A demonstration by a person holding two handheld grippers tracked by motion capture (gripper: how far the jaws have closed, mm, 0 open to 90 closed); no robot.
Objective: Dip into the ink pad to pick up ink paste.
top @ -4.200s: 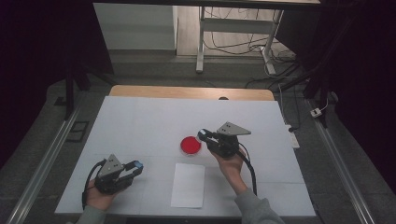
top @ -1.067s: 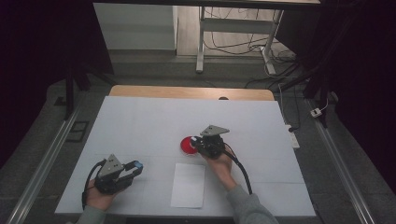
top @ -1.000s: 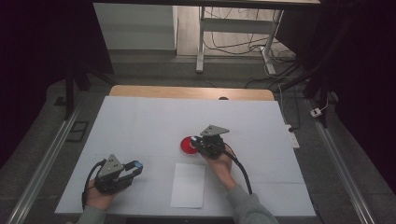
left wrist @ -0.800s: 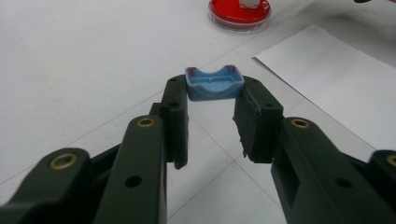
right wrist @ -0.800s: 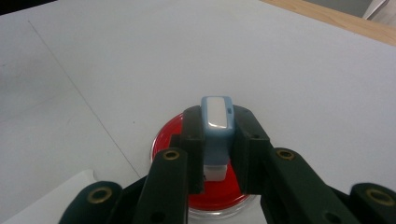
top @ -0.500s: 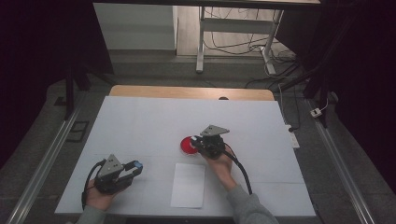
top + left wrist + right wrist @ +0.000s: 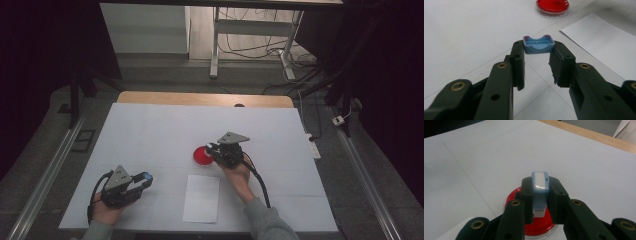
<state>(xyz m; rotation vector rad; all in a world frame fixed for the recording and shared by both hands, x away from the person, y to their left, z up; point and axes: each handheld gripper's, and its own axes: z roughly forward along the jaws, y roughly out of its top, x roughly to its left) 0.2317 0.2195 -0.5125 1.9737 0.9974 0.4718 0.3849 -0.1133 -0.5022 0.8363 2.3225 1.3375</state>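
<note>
A small blue cap-like piece (image 7: 538,44) with an open hollow side is pinched at the tips of my left gripper (image 7: 538,47), low near the table's front left (image 7: 144,178). My right gripper (image 7: 540,183) is shut on a light-blue and white stamp-like block (image 7: 540,192), held upright with its lower end down in a round red dish (image 7: 544,221). In the high view that red dish (image 7: 200,155) lies mid-table, with the right gripper (image 7: 211,148) at its right rim. The same red dish (image 7: 552,6) lies ahead of the left gripper.
A white sheet of paper (image 7: 201,197) lies near the front edge, between the two hands, its corner (image 7: 609,42) right of the left jaws. The white table top (image 7: 150,130) ends at a wooden strip (image 7: 599,137) at the back. Cables trail from both grippers.
Since four seconds ago my right gripper has moved left and down onto the red dish. Over the last second both hands stay almost still.
</note>
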